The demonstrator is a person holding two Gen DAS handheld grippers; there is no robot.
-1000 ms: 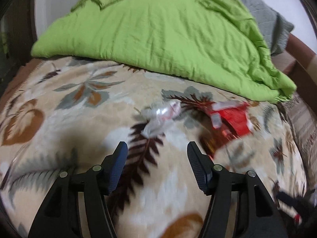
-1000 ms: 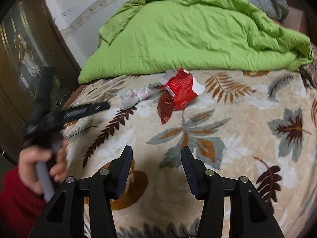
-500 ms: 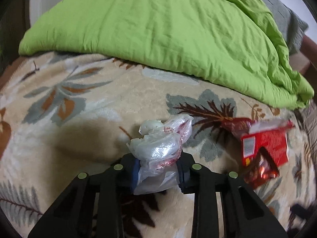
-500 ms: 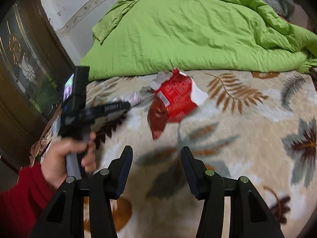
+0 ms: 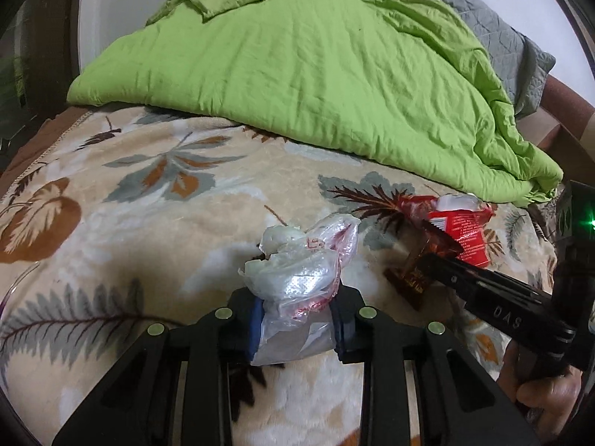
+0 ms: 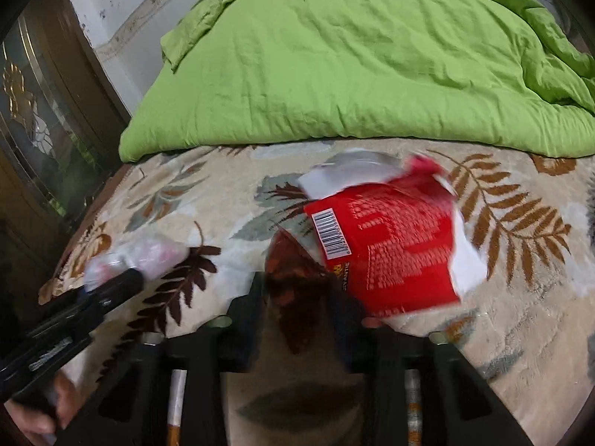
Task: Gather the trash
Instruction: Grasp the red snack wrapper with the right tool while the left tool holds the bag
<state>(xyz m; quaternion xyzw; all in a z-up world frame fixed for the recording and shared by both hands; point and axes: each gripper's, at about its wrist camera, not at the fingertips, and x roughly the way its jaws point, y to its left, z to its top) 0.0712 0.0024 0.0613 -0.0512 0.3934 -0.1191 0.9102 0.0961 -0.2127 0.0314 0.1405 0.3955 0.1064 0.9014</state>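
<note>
Trash: crumpled clear bag [image 5: 297, 278], torn red wrapper [image 6: 390, 245]

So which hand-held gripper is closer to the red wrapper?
Right. The right hand-held gripper has just been closing, with the red wrapper's dark end between its fingers. The left hand-held gripper sits off to the side, clamped on the plastic bag.

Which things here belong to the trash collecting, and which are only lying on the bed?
Belong to the job:
- clear plastic bag, clamped in the left gripper
- red snack wrapper, its dark end between the right gripper fingers

Only lying there:
- green duvet
- leaf-pattern blanket
- grey pillow
</note>
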